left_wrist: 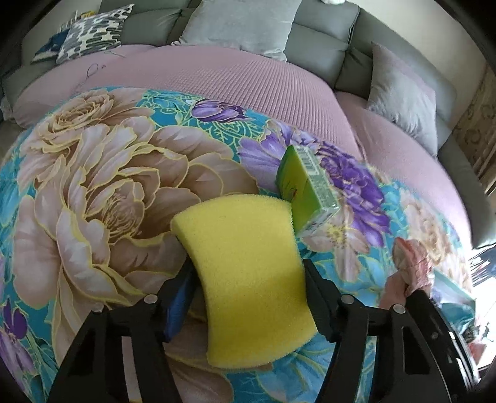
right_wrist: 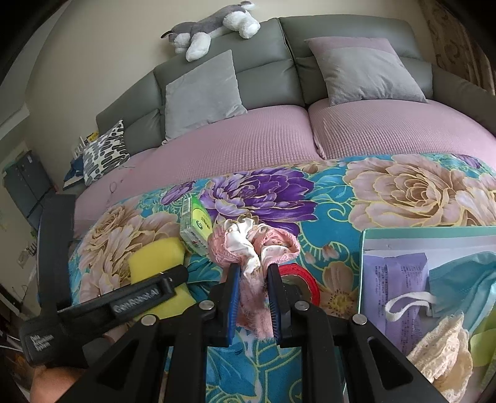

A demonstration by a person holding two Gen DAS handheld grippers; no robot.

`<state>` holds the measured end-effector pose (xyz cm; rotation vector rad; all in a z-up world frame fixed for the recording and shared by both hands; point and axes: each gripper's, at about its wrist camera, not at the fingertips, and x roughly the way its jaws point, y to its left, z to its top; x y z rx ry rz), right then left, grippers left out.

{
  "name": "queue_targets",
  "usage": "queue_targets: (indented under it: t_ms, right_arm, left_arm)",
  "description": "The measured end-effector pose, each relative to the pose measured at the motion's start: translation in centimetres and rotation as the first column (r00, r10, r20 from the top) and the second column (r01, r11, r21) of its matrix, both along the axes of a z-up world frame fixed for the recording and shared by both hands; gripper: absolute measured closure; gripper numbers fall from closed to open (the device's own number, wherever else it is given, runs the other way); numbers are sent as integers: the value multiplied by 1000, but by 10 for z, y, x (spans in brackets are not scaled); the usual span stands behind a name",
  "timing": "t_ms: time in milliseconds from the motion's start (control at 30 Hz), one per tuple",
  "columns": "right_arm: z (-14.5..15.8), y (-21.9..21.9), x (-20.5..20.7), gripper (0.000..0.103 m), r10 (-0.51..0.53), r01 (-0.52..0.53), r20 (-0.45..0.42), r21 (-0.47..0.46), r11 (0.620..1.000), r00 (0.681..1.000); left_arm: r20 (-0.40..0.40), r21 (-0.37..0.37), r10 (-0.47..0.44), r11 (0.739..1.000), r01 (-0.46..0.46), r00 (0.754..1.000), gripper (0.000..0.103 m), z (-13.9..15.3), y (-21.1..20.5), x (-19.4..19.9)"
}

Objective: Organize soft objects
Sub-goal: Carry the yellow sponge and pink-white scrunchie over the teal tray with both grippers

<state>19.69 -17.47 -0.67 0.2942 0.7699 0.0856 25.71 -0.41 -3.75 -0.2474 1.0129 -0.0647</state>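
- the left gripper (left_wrist: 248,272) sits low in the middle of the left wrist view, its two black fingers (left_wrist: 319,297) standing on either side of a yellow sponge (left_wrist: 248,257); the sponge's long sides curve inward where the pads meet it, so the jaws look closed on the sponge.
- no earlier picture is at hand, so i say only how it stands: sponge between the pads, lying over the floral blanket (left_wrist: 102,186).
- just beyond the sponge's upper right corner stands a green tissue packet (left_wrist: 303,186), tilted on its edge and touching or nearly touching the sponge; i cannot tell which.
- the right gripper (right_wrist: 252,279) is at lower centre of the right wrist view, its blue-padded jaws drawn narrow and pinching a pink and white cloth bundle (right_wrist: 254,245); the ruffled part bunches above the fingertips and a pink strip hangs down between the pads.
- in the left wrist view the same pink cloth (left_wrist: 412,260) shows at the right edge.
- a red ring-shaped item (right_wrist: 302,276) lies on the blanket just right of the right gripper, partly hidden by a finger.
- at the right of the right wrist view a teal-rimmed box (right_wrist: 403,231) holds a lilac packet (right_wrist: 393,279), a blue face mask (right_wrist: 465,279) and a cream lace piece (right_wrist: 443,350).
- behind the blanket is a pink cover over a grey sofa (right_wrist: 263,68) with grey cushions (right_wrist: 201,96), a patterned cushion (right_wrist: 104,152) at left and a plush dog (right_wrist: 214,28) on the backrest.
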Motion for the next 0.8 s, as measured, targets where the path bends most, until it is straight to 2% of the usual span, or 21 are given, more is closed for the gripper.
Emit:
queue_targets:
  t_ms: [200, 333, 433, 633, 800]
  right_arm:
    - [16, -11, -12, 84, -33, 33, 40, -2, 999, 999]
    - [35, -31, -26, 84, -84, 85, 90, -3, 996, 992]
    - [45, -52, -37, 84, -138, 139, 110, -6, 990, 984]
    - [45, -103, -58, 84, -266, 267, 93, -2, 964, 960]
    - [38, -142, -73, 84, -355, 356, 55, -6, 934, 933]
  left_arm:
    - [92, -18, 0, 1000, 2, 996, 36, 33, 2, -13]
    - [172, -29, -39, 999, 45, 984, 36, 60, -9, -27]
    - [202, -32, -89, 995, 97, 975, 36, 71, -25, -35]
    - [237, -27, -191, 979, 203, 952, 36, 82, -65, -50]
    - [239, -8, -288, 954, 299, 927, 36, 82, -105, -61]
